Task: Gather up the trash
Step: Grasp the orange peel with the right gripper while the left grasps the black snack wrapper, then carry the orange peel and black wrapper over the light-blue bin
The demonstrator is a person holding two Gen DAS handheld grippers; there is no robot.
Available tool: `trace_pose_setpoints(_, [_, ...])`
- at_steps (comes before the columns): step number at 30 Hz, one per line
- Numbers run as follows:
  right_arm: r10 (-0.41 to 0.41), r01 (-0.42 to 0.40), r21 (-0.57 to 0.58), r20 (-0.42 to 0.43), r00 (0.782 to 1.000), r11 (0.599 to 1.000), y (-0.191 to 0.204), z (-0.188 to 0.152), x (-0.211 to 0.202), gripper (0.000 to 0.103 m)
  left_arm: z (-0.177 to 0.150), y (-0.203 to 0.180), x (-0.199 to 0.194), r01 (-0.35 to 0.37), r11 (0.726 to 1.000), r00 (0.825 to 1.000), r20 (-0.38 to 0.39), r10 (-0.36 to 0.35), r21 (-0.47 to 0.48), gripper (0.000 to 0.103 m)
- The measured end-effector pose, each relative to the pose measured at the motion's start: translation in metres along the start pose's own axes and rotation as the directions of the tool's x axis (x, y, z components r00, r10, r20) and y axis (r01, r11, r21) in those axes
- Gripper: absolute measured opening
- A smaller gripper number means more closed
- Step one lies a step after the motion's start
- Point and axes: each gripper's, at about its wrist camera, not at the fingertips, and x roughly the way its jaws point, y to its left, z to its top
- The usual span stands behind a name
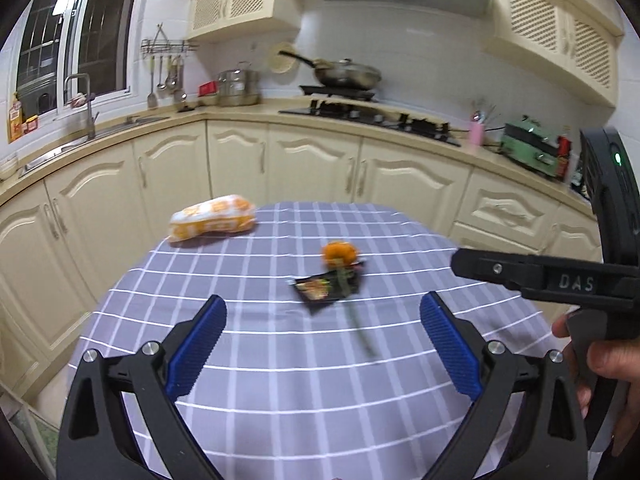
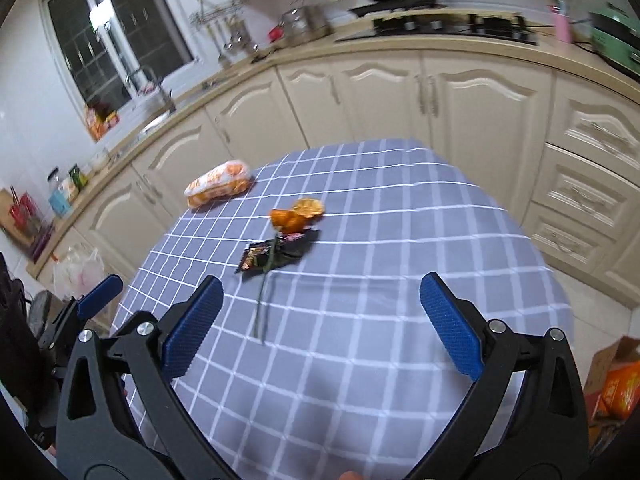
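**Both tools released above worktop, trash untouched**

Kitchen, cream cabinets (image 1: 240, 160) wrapping the room, dark window (image 1: 60, 40) at left over a sink (image 1: 80, 136). Hob (image 1: 368, 116) at back with a wok (image 1: 344, 72) on it.

Worktop (image 1: 280, 380) in front, covered in a grey-blue checked cloth.

Left tool (image 1: 322, 344): jaws spread wide, blue pads (image 1: 196, 348) empty, hovering over the near half of the cloth. Right tool (image 2: 322, 320): same, wide apart, nothing between the pads, above the near edge. In the left view the right tool's black body shows at the right edge, a hand (image 1: 600, 360) wrapped on its grip.

Trash, all on the cloth, well ahead of both tools:
- Orange-and-white bag (image 1: 212, 220), far left corner, lying on its side, apart from the rest.
- Dark snack wrapper (image 1: 324, 288), mid-cloth, flat.
- Orange peel (image 1: 339, 254), just behind the wrapper, touching it or nearly so.
- Thin green stalk (image 1: 356, 312), running from the peel across the wrapper toward the near side.

Some motion blur in both views.
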Motion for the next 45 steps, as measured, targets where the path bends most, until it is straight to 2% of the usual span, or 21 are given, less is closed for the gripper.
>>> trace_pose_setpoints(4, [-0.019,0.017,-0.061,-0.039,0.999,0.998,0.021,0.015,0.039,0.096,0.001,0.024,0.021,-0.02,1.0,0.999,-0.037,0.02,0.008,0.095])
trace_pose_setpoints(9, [-0.038,0.027,-0.102,-0.105,0.994,0.994,0.034,0.031,0.088,0.085,0.006,0.04,0.043,-0.035,0.999,0.997,-0.068,0.037,0.021,0.095])
trace_pose_setpoints(12, [-0.033,0.018,-0.104,-0.15,0.988,0.994,0.039,0.035,0.116,0.071,0.01,0.047,0.058,-0.037,0.999,0.995,-0.092,0.039,0.029,0.095])
trace_pose_setpoints(15, [-0.058,0.035,-0.125,-0.184,0.981,0.992,0.041,0.037,0.136,0.052,0.012,0.049,0.073,-0.034,0.999,0.992,-0.123,0.038,0.034,0.095])
trace_pose_setpoints(16, [-0.052,0.028,-0.128,-0.193,0.98,0.991,0.04,0.037,0.14,0.042,0.012,0.049,0.075,-0.03,0.999,0.991,-0.131,0.035,0.037,0.095])
trace_pose_setpoints(17, [-0.046,0.021,-0.131,-0.196,0.98,0.991,0.04,0.039,0.142,0.039,0.012,0.049,0.081,-0.023,0.999,0.989,-0.143,0.03,0.046,0.095])
trace_pose_setpoints(20, [-0.017,-0.006,-0.125,-0.184,0.983,0.992,0.036,0.037,0.136,0.036,0.012,0.047,0.091,-0.025,0.997,0.986,-0.163,0.036,0.07,0.095])
trace_pose_setpoints(26, [0.074,-0.076,-0.013,-0.097,0.993,0.997,0.004,0.037,0.094,0.036,0.016,0.03,0.107,0.026,0.992,0.983,-0.185,-0.002,0.127,0.095])
trace_pose_setpoints(29, [0.072,-0.071,0.013,-0.073,0.995,0.997,-0.01,0.035,0.077,0.036,0.015,0.015,0.124,0.031,0.981,0.979,-0.205,0.009,0.193,0.095])
trace_pose_setpoints(31, [0.065,-0.064,0.028,-0.067,0.996,0.998,-0.018,0.031,0.067,0.036,0.015,0.006,0.14,0.046,0.972,0.967,-0.253,0.013,0.228,0.095])
trace_pose_setpoints(33, [0.057,-0.055,0.036,-0.063,0.996,0.998,-0.024,0.029,0.059,0.036,0.016,-0.001,0.149,0.055,0.964,0.964,-0.266,0.017,0.26,0.095])
trace_pose_setpoints(36, [0.052,-0.049,0.059,-0.053,0.997,0.997,-0.035,0.023,0.045,0.036,0.015,-0.017,0.16,0.102,0.943,0.953,-0.303,-0.001,0.317,0.095])
trace_pose_setpoints(37, [0.049,-0.046,0.062,-0.048,0.998,0.997,-0.037,0.02,0.04,0.036,0.013,-0.022,0.163,0.122,0.935,0.948,-0.318,-0.011,0.332,0.086])
trace_pose_setpoints(38, [0.049,-0.046,0.066,-0.044,0.998,0.997,-0.039,0.018,0.035,0.036,0.013,-0.023,0.161,0.153,0.933,0.946,-0.32,-0.043,0.326,0.06])
trace_pose_setpoints(39, [0.05,-0.047,0.07,-0.04,0.998,0.996,-0.041,0.015,0.031,0.036,0.013,-0.024,0.159,0.21,0.934,0.934,-0.341,-0.104,0.29,0.041])
trace_pose_setpoints(40, [0.049,-0.046,0.075,-0.035,0.998,0.996,-0.043,0.012,0.025,0.036,0.013,-0.026,0.156,0.217,0.937,0.933,-0.339,-0.117,0.273,0.026])
trace_pose_setpoints(42, [0.046,-0.043,0.082,-0.027,0.999,0.996,-0.046,0.006,0.016,0.036,0.007,-0.037,0.15,0.167,0.933,0.945,-0.323,-0.058,0.319,0.02])
trace_pose_setpoints(43, [0.046,-0.044,0.085,-0.021,0.999,0.995,-0.048,0.002,0.008,0.036,0.005,-0.039,0.147,0.162,0.935,0.945,-0.322,-0.056,0.315,0.019])
trace_pose_setpoints(45, [0.044,-0.043,0.089,-0.01,0.999,0.995,-0.051,-0.005,-0.004,0.036,0.002,-0.039,0.137,0.182,0.952,0.942,-0.323,-0.097,0.245,0.018])
